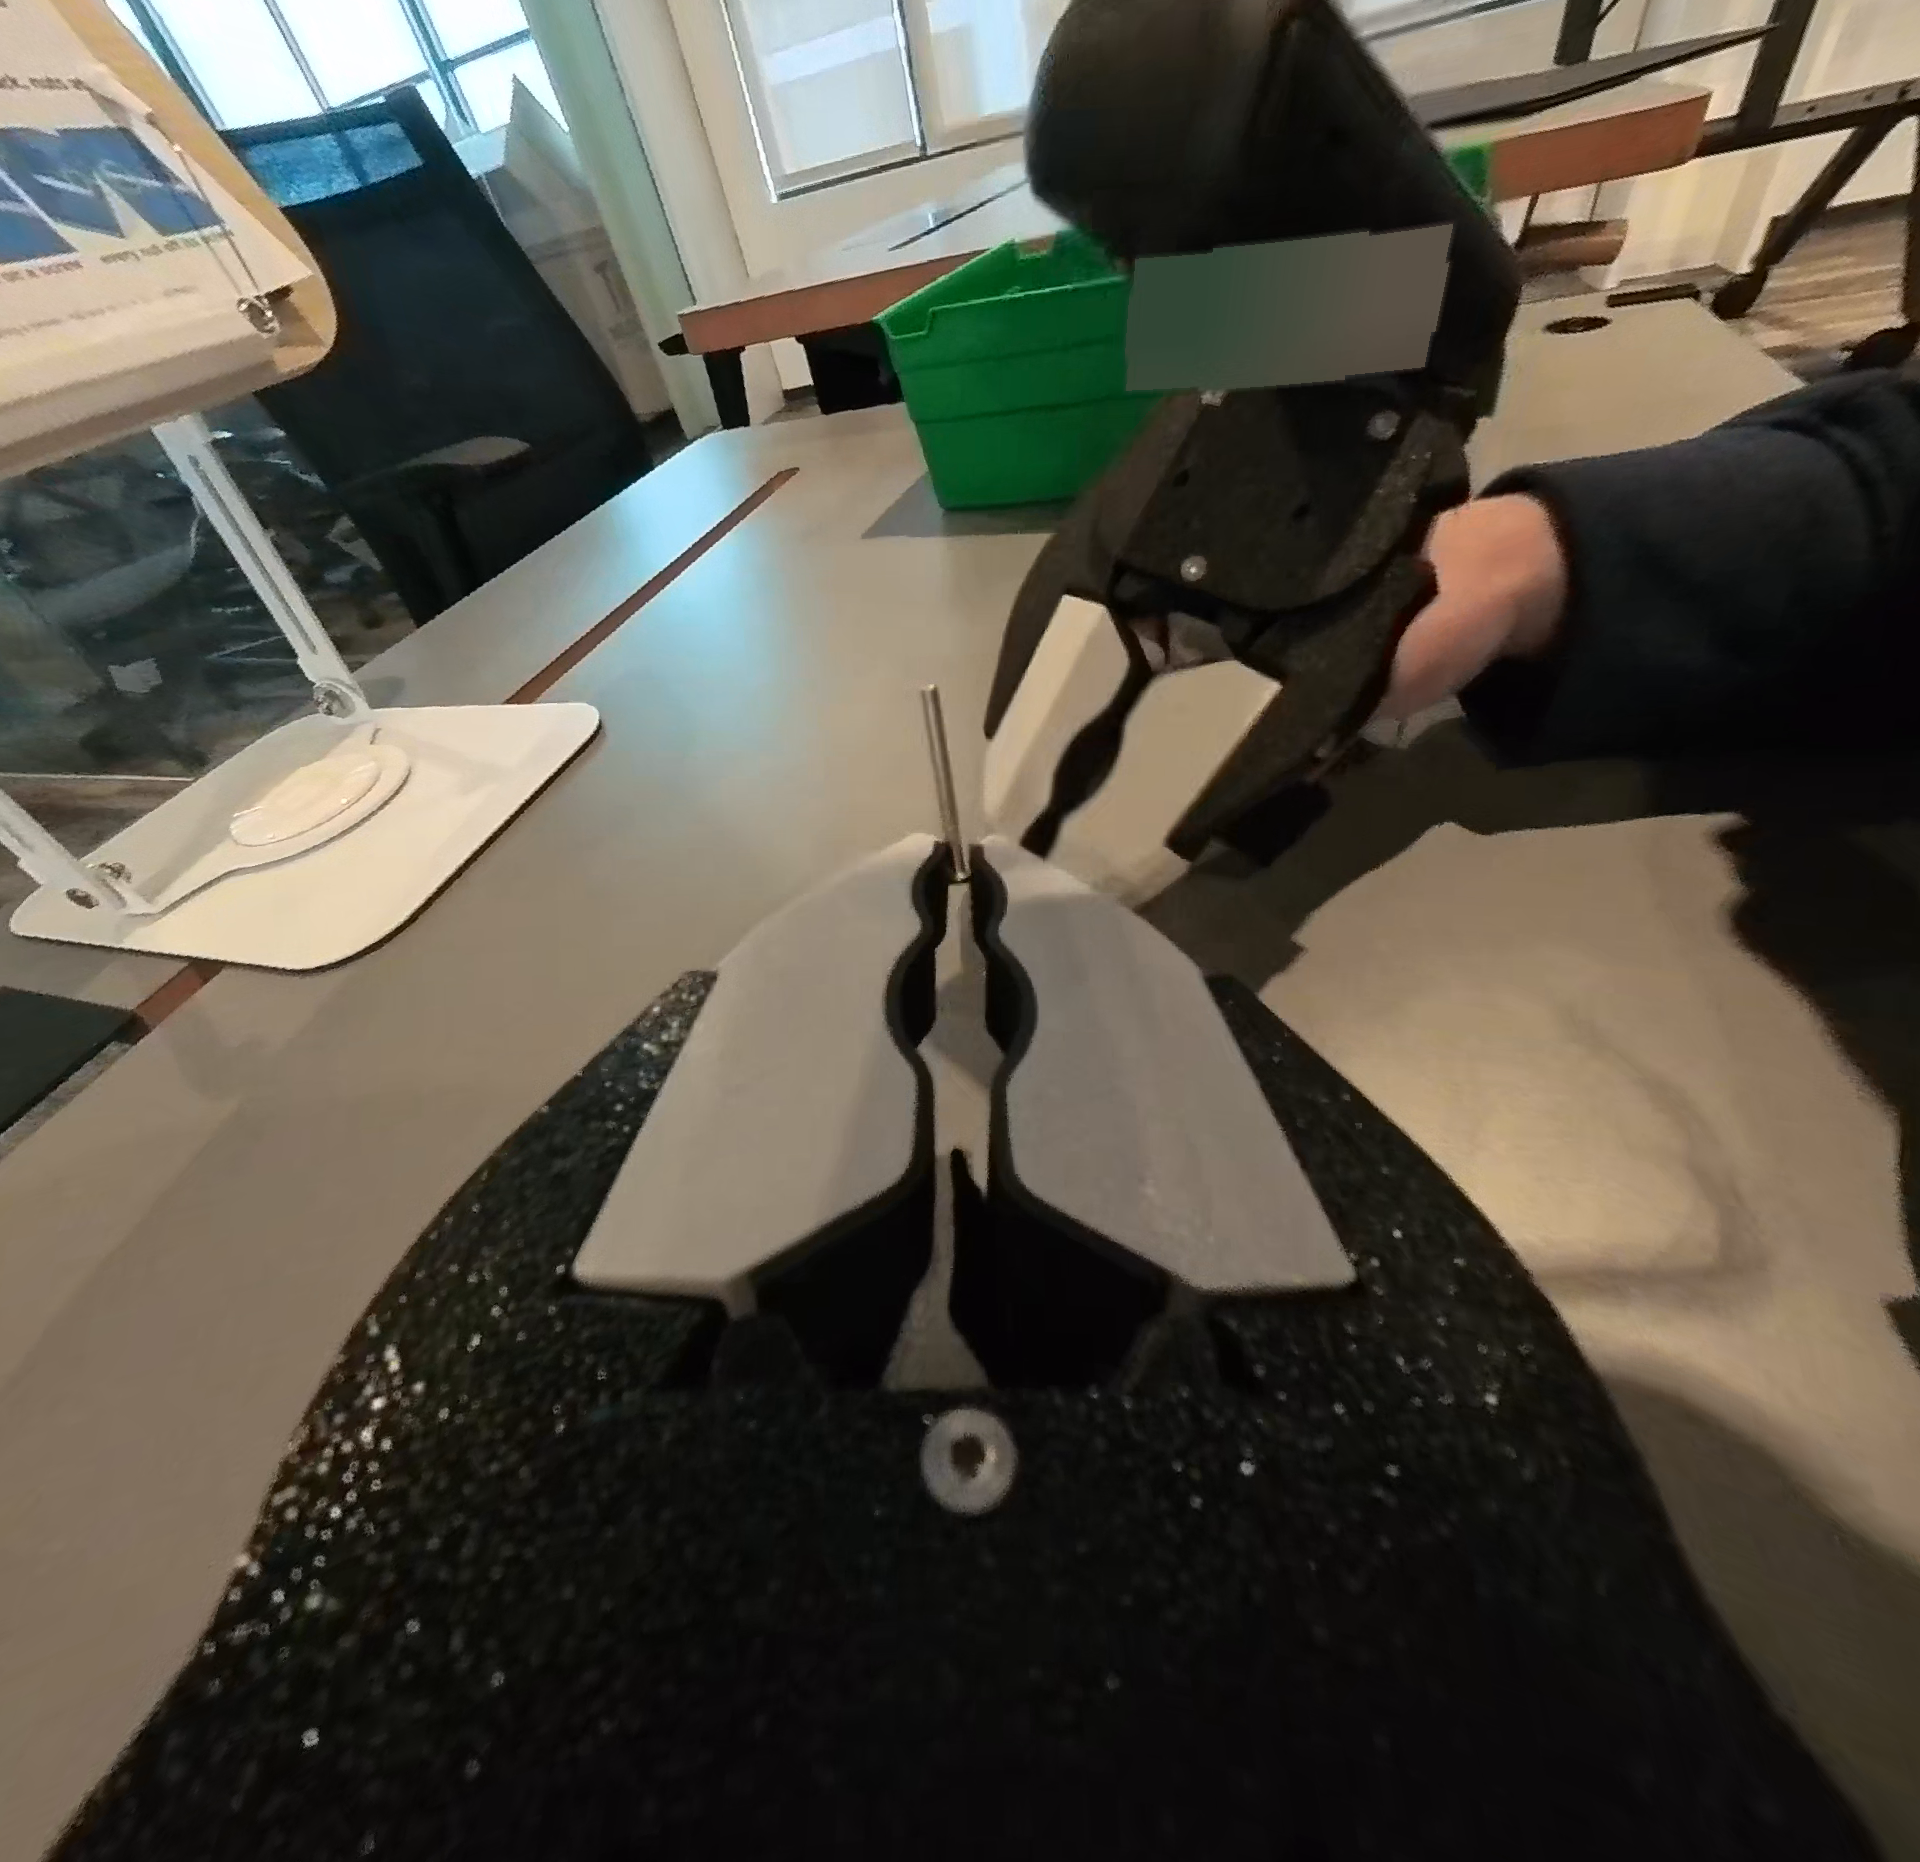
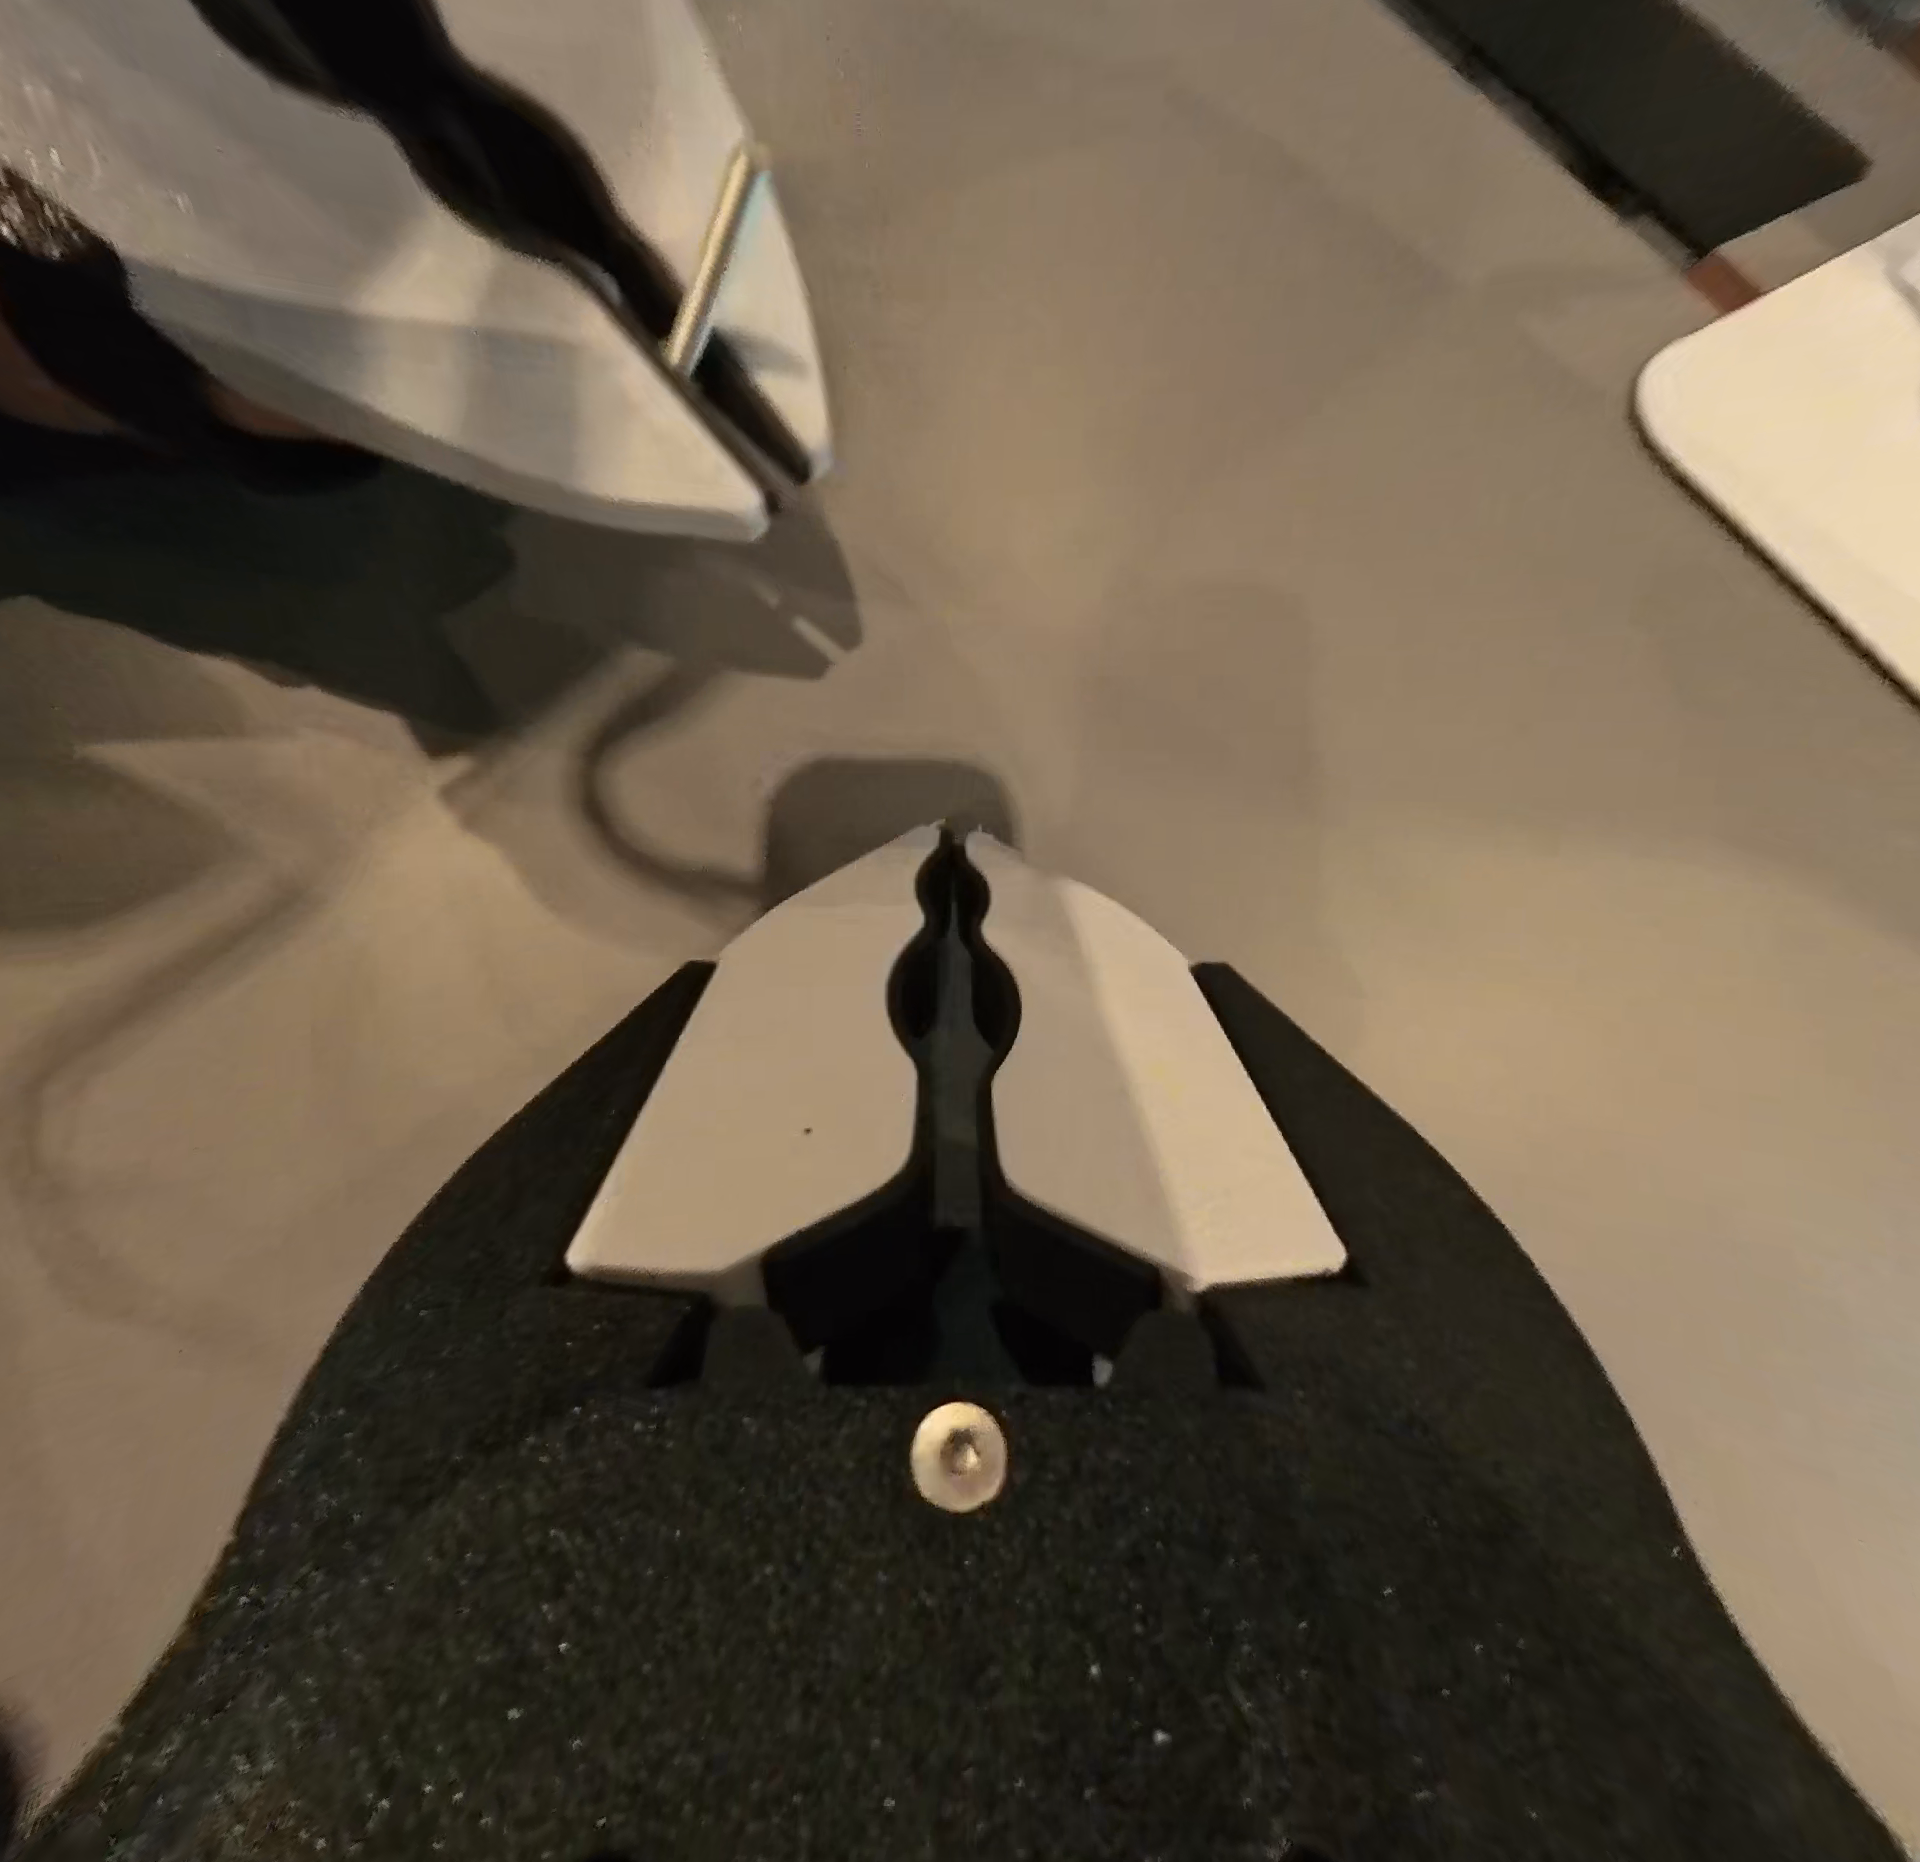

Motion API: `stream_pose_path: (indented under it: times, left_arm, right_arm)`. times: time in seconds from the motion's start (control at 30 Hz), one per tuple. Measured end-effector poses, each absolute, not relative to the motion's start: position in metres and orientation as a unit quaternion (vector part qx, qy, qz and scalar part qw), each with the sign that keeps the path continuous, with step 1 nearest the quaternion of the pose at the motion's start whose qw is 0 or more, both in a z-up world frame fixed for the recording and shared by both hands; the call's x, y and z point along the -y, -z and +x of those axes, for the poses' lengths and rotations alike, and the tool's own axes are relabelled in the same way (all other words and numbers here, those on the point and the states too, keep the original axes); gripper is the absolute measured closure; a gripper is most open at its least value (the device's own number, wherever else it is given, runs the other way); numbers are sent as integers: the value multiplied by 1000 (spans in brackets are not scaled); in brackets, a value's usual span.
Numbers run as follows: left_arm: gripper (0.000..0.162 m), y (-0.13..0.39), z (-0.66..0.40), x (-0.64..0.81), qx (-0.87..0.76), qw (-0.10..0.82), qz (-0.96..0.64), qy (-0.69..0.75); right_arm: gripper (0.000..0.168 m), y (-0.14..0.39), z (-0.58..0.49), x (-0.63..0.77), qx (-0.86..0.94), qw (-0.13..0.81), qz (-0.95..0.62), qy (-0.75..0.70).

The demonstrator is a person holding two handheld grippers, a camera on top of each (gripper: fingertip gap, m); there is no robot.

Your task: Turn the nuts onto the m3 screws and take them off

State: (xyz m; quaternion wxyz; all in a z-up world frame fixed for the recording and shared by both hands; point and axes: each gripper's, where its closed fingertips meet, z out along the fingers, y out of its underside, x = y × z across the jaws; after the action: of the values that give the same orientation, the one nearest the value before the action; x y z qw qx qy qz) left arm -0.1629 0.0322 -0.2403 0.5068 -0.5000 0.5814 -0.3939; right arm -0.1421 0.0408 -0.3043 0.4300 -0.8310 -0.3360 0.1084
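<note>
My left gripper [image 1: 958, 867] is shut on a thin silver M3 screw [image 1: 943, 784], pinched at its lower end between the fingertips so the shaft stands up above the grey table [image 1: 623, 929]. The right wrist view also shows this gripper [image 2: 717, 399] and the screw [image 2: 712, 254], at upper left. My right gripper [image 2: 951, 833] is shut, its white fingertips meeting just above the table. In the left wrist view it [image 1: 1039, 841] hangs tips-down just right of the screw, held by a hand [image 1: 1486, 586]. No nut shows in either view.
A white stand base [image 1: 312, 825] lies on the table to the left and also shows in the right wrist view [image 2: 1808, 441]. A green bin [image 1: 1008, 378] stands at the back. A black office chair [image 1: 436, 358] stands beyond the far left edge. A dark pad [image 2: 1621, 77] lies far off. Spacing between my two grippers at the tips: around 7 cm.
</note>
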Motion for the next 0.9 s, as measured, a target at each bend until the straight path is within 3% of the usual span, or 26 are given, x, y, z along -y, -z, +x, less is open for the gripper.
stream_pose_path:
  times: [0.23, 0.47, 0.7, 0.9]
  left_arm:
    - [159, 240, -163, -27, -591, 504, -487, 399]
    - [159, 232, -168, -38, -554, 527, -500, 406]
    - [159, 222, -175, -47, -514, 543, -507, 430]
    - [159, 225, -173, -44, -531, 542, -502, 416]
  right_arm:
    - [168, 255, -138, -40, 294, 525, -777, -188]
    - [162, 293, -140, -42, 344, 465, -808, -108]
    - [158, 303, -157, -52, 346, 428, -824, -132]
    - [166, 313, -160, -52, 369, 402, -831, -110]
